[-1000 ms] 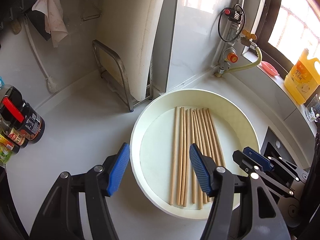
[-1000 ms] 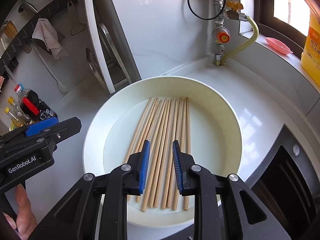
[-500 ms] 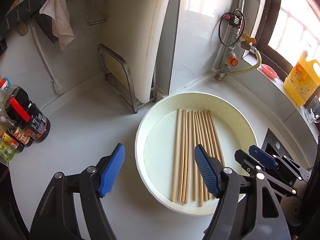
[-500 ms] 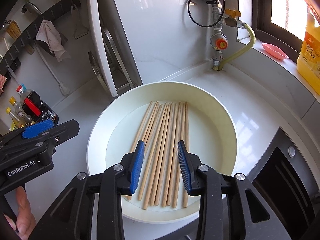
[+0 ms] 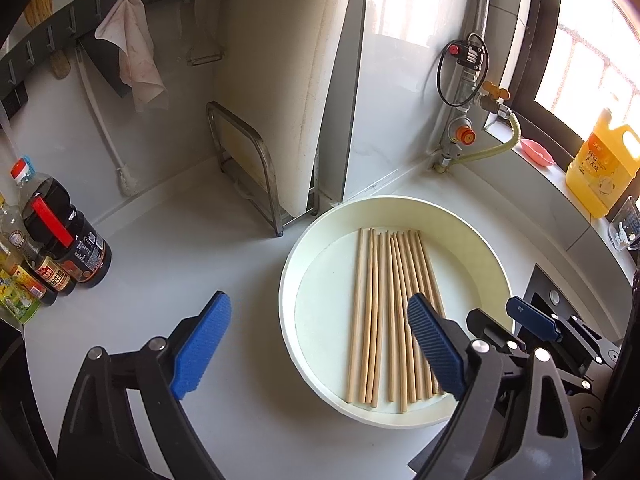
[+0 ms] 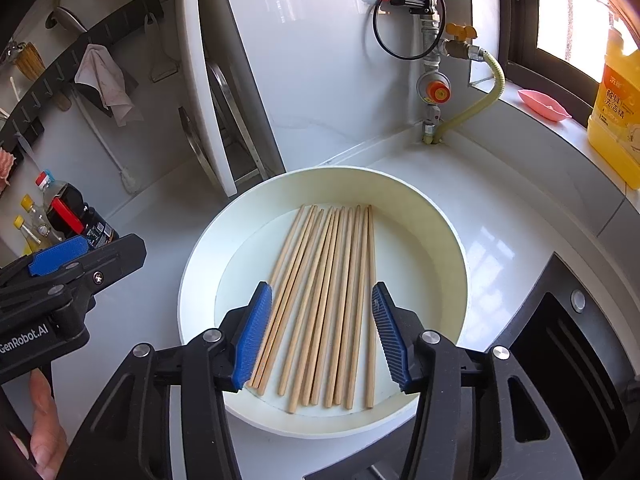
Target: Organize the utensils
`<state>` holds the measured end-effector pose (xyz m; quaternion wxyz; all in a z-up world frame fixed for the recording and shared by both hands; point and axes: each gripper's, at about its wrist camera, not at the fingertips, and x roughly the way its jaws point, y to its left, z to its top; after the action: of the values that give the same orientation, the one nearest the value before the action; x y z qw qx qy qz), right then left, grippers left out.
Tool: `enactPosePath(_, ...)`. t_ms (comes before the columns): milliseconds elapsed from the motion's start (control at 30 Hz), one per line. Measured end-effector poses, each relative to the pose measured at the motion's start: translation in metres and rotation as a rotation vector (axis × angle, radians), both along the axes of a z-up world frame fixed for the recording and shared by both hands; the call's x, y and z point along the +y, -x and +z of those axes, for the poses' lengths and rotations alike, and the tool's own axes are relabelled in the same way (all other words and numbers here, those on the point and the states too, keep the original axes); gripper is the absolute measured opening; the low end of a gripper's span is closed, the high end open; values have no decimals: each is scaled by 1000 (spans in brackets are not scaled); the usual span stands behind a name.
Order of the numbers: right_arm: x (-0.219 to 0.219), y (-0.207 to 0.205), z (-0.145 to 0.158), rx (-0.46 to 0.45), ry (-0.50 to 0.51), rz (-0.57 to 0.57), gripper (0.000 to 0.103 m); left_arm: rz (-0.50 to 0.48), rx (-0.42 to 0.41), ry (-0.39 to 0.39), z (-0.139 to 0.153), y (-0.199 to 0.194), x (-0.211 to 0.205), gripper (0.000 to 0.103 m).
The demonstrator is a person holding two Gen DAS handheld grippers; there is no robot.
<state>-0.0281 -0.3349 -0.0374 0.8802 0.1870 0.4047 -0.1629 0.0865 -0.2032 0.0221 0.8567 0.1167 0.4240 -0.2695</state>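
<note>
Several wooden chopsticks (image 5: pixel 394 312) lie side by side in a round white tray (image 5: pixel 472 232) on the white counter; they also show in the right wrist view (image 6: pixel 328 296), in the same tray (image 6: pixel 444 236). My left gripper (image 5: pixel 316 344) is wide open and empty, above the tray's left rim. My right gripper (image 6: pixel 322 332) is open and empty, its blue pads straddling the near ends of the chopsticks from above. The right gripper also shows at the right in the left wrist view (image 5: pixel 532 320).
A white cutting board in a metal rack (image 5: pixel 256 168) stands behind the tray. Sauce bottles (image 5: pixel 60 240) stand at the left. A gas valve and hose (image 5: pixel 464 140) are at the back. A yellow detergent jug (image 5: pixel 604 168) sits on the sill. A black stove edge (image 6: pixel 568 320) is at the right.
Both grippers have pulled back and up from the tray. The right gripper's jaws have opened from nearly shut to wide. The left jaws have opened wider too. The chopsticks have not moved.
</note>
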Motion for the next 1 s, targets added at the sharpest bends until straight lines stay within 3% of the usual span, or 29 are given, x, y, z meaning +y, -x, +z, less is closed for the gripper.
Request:
enactPosePath(433,2,7,2,-2,-3,-24,63,21,-6,5,6,3,10,96)
enactPosePath(1000,7,9,3,10,-4,-12,63,47,17,1,7,6,19,97)
